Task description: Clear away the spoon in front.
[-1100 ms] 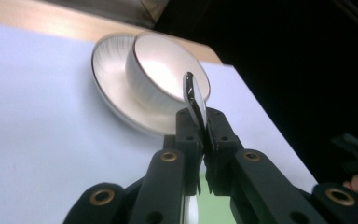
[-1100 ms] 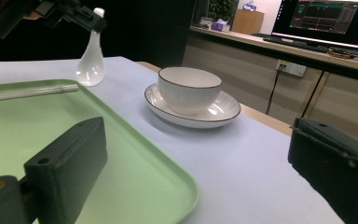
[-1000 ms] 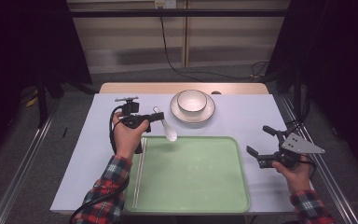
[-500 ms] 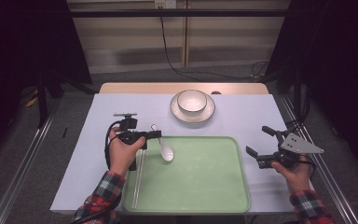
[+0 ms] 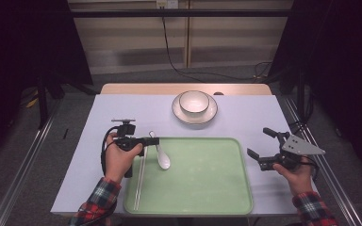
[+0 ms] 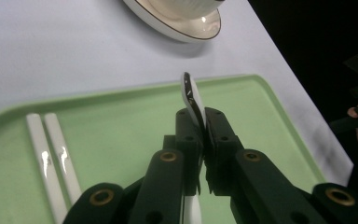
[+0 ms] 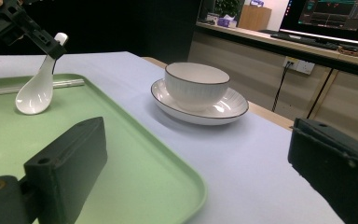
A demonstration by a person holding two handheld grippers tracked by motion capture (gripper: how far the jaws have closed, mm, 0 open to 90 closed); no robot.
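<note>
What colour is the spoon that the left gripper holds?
The spoon is plain glossy white, clearest in the right gripper view; the left gripper holds its handle.

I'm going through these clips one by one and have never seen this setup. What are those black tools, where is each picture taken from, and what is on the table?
There is no robot here: a person holds a hand-held clamp with two black jaws in each hand. The high view looks down on the table from above the person's side; each of the other two pictures comes from a camera riding on one gripper, looking along its jaws.

On the table lie a green tray with a pair of white chopsticks at its left side, and beyond the tray a white bowl standing on a saucer.

The left gripper is shut on the handle of a white spoon, whose scoop is down at the tray. The right gripper is open and holds nothing, beside the tray's right edge.
</note>
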